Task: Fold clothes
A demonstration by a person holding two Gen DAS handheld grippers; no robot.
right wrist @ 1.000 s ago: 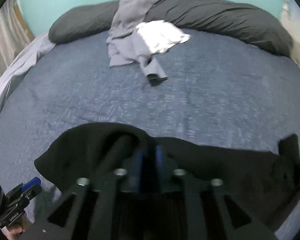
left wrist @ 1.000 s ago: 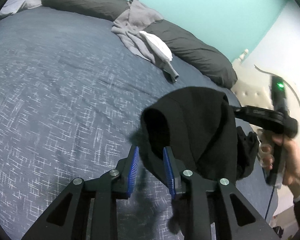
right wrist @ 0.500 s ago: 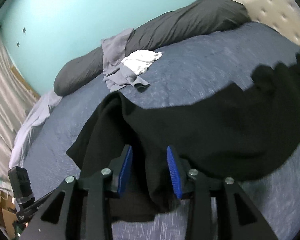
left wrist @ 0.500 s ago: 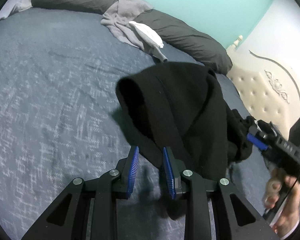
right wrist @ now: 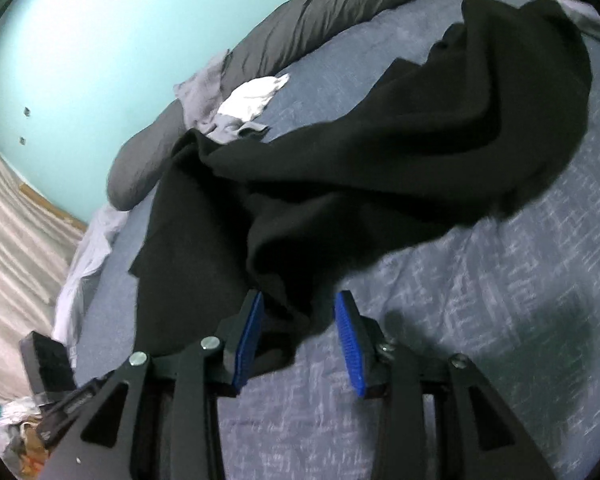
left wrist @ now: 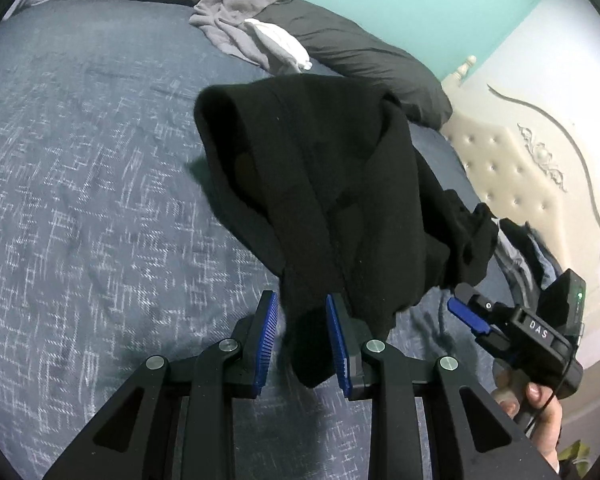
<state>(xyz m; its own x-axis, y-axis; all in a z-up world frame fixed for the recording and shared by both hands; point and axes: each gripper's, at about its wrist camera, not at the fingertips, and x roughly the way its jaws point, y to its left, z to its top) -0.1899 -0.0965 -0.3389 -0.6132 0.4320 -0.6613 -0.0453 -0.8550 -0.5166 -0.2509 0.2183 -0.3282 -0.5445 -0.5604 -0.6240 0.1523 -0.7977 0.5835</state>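
A black garment (left wrist: 324, 184) lies bunched and draped over the blue-grey bed cover (left wrist: 80, 200). My left gripper (left wrist: 302, 340) is open, with a fold of the black cloth hanging between its blue pads without being pinched. My right gripper (right wrist: 298, 336) is open too, its pads spread wide, and the edge of the black garment (right wrist: 380, 168) lies between and just ahead of them. The right gripper also shows at the right of the left wrist view (left wrist: 470, 316), close to the garment's far end.
A grey garment (left wrist: 240, 20) and a white one (left wrist: 280, 42) lie against the dark pillows (left wrist: 360, 48) at the back. A cream tufted headboard (left wrist: 516, 184) stands at the right, with more clothes (left wrist: 528, 252) beside it. A pale sheet (right wrist: 88, 264) hangs off the bed's left side.
My right gripper was shut on the black garment a second ago and has opened. The garment has dropped from being held up and now spreads on the bed. Both grippers have swung round.
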